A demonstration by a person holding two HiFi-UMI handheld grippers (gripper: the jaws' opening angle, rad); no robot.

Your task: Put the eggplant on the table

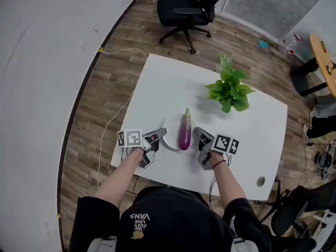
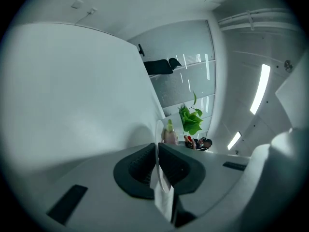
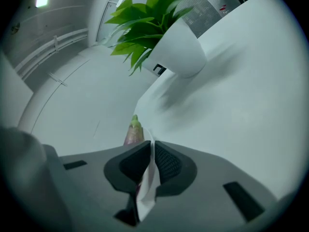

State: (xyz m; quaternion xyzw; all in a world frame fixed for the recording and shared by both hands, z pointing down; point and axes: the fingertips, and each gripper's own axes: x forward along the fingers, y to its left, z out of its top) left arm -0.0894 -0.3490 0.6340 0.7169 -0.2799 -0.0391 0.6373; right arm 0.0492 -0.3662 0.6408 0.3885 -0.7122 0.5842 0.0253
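The left gripper (image 1: 161, 134) (image 2: 157, 158) has its jaws pressed together on the left rim of a white plate (image 1: 170, 138) (image 2: 162, 193). The right gripper (image 1: 198, 134) (image 3: 151, 161) pinches the opposite rim in the same way, so the plate is held between the two. The eggplant (image 1: 185, 132) (image 2: 169, 135) (image 3: 133, 132) lies lengthwise on the plate, its green stem pointing to the far edge of the table (image 1: 173, 83) and reaching past the plate's rim. The plate is over the table near its near edge; whether it touches the tabletop cannot be told. A leafy potted plant (image 1: 229, 90) (image 3: 145, 21) stands toward the far right corner, well apart. Beyond the far edge, a black office chair (image 1: 184, 9) stands on the wooden floor.
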